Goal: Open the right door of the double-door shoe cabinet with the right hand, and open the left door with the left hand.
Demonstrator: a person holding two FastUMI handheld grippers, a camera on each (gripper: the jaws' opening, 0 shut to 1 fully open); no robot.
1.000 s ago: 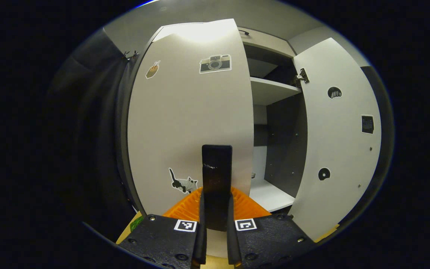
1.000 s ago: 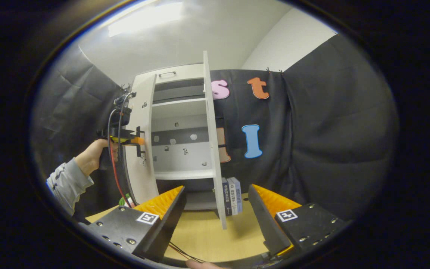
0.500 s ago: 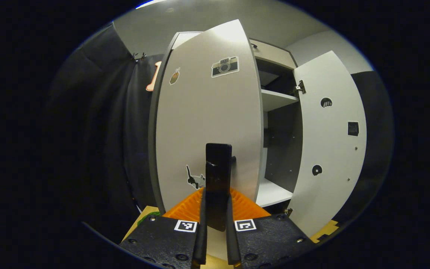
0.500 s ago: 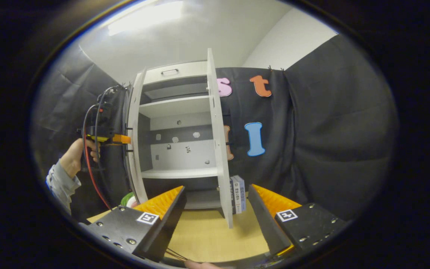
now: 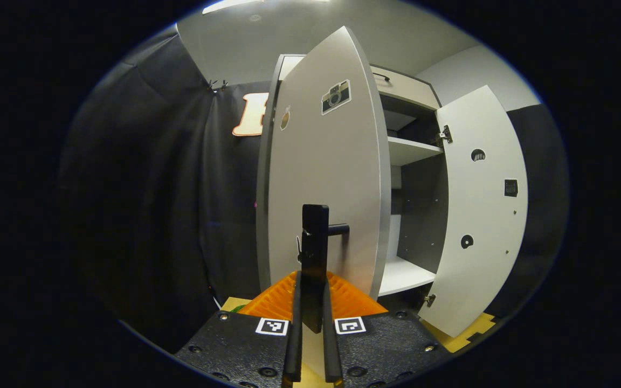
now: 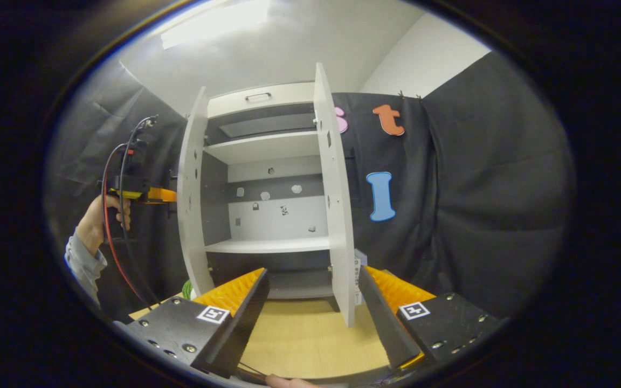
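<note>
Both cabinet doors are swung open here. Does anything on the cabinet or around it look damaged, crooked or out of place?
Nothing stands out. The left door and right door hang straight on their hinges, the shelves sit level and bare, and the left gripper is shut squarely on the handle.

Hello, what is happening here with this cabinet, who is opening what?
A person is opening a shoe cabinet with two hand-held grippers. The left gripper is shut on the left door's handle and the left door stands wide open. The right door is open too; the right gripper is open and apart from it.
</note>
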